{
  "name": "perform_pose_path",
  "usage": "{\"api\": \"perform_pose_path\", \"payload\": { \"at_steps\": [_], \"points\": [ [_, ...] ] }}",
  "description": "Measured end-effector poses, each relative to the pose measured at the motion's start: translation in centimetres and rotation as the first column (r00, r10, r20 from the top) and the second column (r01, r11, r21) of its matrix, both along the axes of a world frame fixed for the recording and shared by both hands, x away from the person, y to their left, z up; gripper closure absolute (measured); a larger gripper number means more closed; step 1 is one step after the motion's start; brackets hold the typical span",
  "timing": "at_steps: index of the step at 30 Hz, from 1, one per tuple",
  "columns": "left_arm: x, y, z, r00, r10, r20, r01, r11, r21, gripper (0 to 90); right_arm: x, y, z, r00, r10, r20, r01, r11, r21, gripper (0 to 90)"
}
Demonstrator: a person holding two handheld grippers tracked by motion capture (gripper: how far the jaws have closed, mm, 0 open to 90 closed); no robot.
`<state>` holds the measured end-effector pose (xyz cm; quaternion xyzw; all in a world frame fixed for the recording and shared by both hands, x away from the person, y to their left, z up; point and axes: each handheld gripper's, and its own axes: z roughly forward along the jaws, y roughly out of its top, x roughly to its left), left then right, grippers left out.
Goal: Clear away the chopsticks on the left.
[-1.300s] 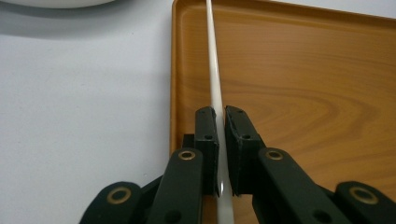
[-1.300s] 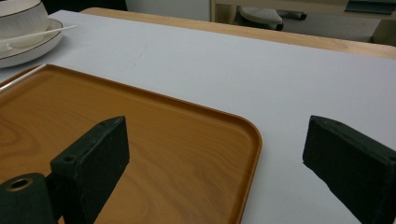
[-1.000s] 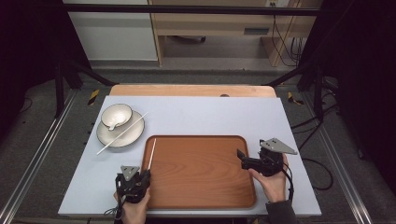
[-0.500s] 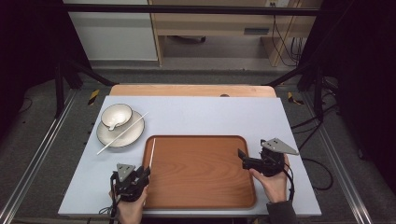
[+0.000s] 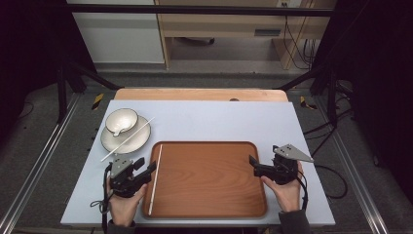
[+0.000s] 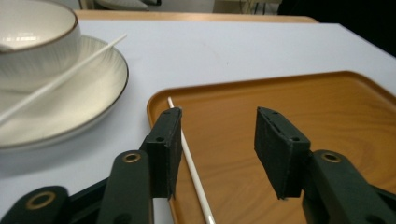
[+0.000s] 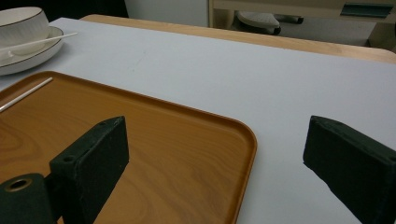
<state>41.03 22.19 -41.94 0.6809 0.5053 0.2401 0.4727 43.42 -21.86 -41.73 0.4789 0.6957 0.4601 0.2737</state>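
Left fingers (image 6: 173, 135) apart, just been opening, gripping nothing; chopstick (image 6: 194, 168) below on tray (image 6: 299, 93). Right fingers (image 7: 93, 154) open, empty. Risk: knocking second chopstick (image 5: 127, 139) off plate (image 5: 139, 141).

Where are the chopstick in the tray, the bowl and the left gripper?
chopstick in the tray (image 5: 156, 178), high view, mid-shaft.
bowl (image 5: 122, 121), high view, inner wall.
left gripper (image 6: 217, 147), left gripper view, between its fingertips.

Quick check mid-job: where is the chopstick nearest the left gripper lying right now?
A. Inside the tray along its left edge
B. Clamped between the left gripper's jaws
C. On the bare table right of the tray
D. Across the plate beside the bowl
A: the chopstick lies flat in the tray along its left rim, while the left gripper hangs open above it, its jaws having just been opening with nothing pressed between them.
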Motion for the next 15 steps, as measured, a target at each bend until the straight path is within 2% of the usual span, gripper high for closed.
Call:
{"api": "perform_pose_path", "payload": {
  "at_steps": [5,11,15],
  "points": [
    [1.1,0.9,2.1,0.999,-0.019,0.04,0.019,0.9998,0.008,46.2,0.0,0.0,0.0,1.0,-0.001,0.0,0.001,1.0,-0.004,7.0],
    [2.6,1.5,4.0,0.9957,-0.077,0.052,0.076,0.9966,0.033,39.1,0.0,0.0,0.1,1.0,-0.001,0.001,0.001,1.0,0.002,6.9],
    [3.3,2.1,4.6,0.9932,-0.105,0.052,0.102,0.9932,0.056,35.8,0.0,0.0,0.1,1.0,-0.001,0.002,0.001,1.0,0.003,6.9]
  ]
}}
